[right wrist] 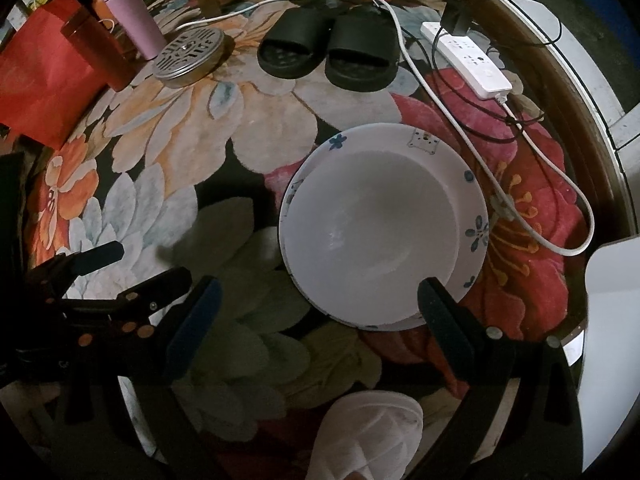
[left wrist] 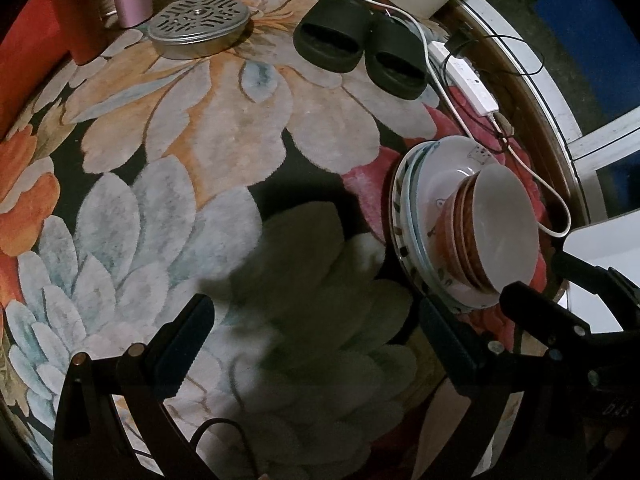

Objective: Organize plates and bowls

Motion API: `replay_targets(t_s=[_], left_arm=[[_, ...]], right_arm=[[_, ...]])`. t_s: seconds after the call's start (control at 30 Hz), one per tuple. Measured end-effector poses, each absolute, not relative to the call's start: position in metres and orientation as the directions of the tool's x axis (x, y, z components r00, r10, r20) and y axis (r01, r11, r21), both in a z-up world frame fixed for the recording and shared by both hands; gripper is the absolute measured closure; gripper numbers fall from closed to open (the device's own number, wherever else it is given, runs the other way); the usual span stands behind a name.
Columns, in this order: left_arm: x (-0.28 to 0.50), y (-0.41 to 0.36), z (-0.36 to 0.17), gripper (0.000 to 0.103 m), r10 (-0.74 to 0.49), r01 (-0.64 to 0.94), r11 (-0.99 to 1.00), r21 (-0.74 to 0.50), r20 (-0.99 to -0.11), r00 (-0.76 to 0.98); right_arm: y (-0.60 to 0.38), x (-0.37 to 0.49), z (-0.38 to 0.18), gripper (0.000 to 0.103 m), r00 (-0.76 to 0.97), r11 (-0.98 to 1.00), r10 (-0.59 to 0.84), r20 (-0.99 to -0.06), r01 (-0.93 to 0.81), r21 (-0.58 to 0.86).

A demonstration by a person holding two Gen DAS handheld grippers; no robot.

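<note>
Where floral pile rug lies | round glossy bowls stacked

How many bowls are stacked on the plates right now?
3, as far as I can see: nested brown-sided bowls on the plates, the top bowl white inside. A further bowl underneath could be hidden.

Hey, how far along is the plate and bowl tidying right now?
Mostly done, it seems: the bowls sit nested on the stacked plates in one pile on the floral rug. Nothing is in hand; the left claw and right claw are both open and empty. No loose dishes show elsewhere, so little seems left beyond perhaps straightening the pile.
</note>
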State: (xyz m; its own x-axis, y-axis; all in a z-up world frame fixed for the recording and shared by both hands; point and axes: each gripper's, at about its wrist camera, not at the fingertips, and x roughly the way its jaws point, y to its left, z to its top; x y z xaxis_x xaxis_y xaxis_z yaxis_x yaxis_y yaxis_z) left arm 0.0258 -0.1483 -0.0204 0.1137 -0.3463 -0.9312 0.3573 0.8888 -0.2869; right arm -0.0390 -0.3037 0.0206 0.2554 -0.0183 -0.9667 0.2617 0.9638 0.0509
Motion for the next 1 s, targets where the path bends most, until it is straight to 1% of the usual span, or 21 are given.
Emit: replay_targets(t_s=[0.53, 0.67, 0.73, 1.0], left_arm=[[0.018, -0.134, -0.013, 0.001, -0.319, 0.307, 0.917, -0.255, -0.93, 0.181], [0.019, -0.124, -0.014, 0.003, -0.344, 0.265, 0.918, -0.295, -0.924, 0.164], [0.02, -0.121, -0.015, 0.003, -0.301, 0.244, 0.935, -0.259, -0.94, 0.158], [0.02, -0.1, -0.015, 0.003, -0.299, 0.224, 0.941, -0.255, -0.935, 0.192]], right_arm=[[-0.298, -0.041, 0.022, 0.004, 0.268, 0.966, -0.013, -0.963, 0.251, 0.057], [-0.293, -0.042, 0.02, 0.004, 0.272, 0.97, -0.006, -0.962, 0.235, 0.061], [-0.29, -0.042, 0.019, 0.004, 0.27, 0.971, -0.004, -0.963, 0.23, 0.06], [-0.274, -0.041, 0.017, 0.004, 0.274, 0.98, 0.01, -0.962, 0.19, 0.064]])
